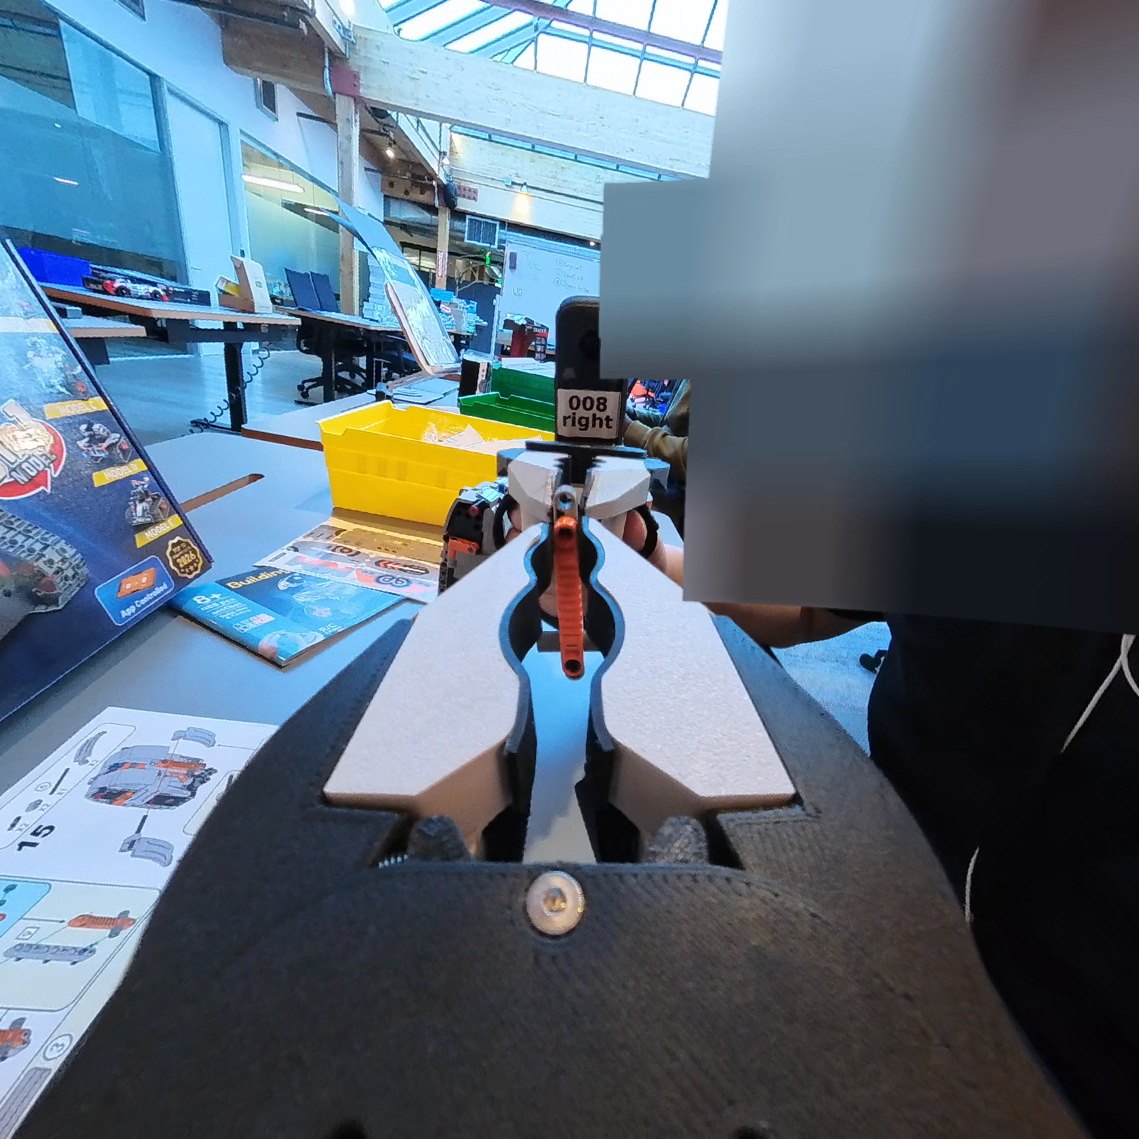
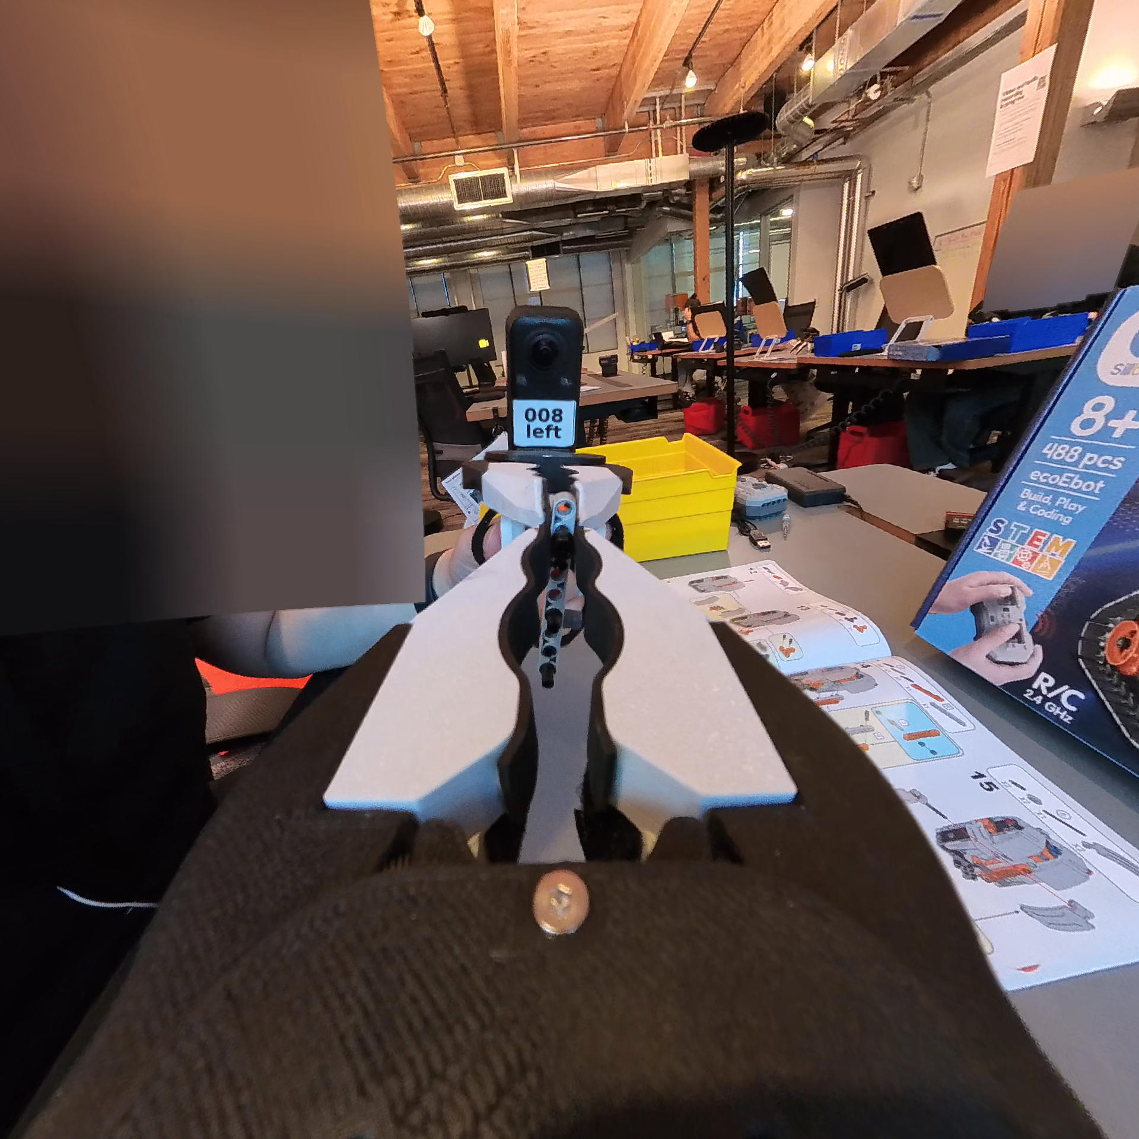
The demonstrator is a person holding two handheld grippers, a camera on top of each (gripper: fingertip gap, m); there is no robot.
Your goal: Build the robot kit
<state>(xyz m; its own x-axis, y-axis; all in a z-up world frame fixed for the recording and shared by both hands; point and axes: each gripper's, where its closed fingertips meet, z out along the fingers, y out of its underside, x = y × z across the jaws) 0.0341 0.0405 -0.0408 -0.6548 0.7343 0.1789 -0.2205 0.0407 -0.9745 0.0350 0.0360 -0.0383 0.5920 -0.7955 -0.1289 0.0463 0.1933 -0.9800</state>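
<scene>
The two grippers face each other tip to tip above the grey table [image 2: 863, 555]. The left gripper [image 1: 566, 542] is closed on a long orange perforated plastic beam [image 1: 568, 591], and the right gripper [image 2: 558, 542] is closed on a long grey perforated plastic beam [image 2: 553, 610]. Each beam's long axis runs along its gripper's fingers, tilted slightly, and the far ends meet between the fingertips, seemingly touching.

Blue box [image 1: 80, 493] cut off at 9 o'clock edge; open manual [image 2: 961, 783] partly hidden behind right gripper [image 2: 564, 542]; whiteboard [image 1: 548, 277] writing too small.
</scene>
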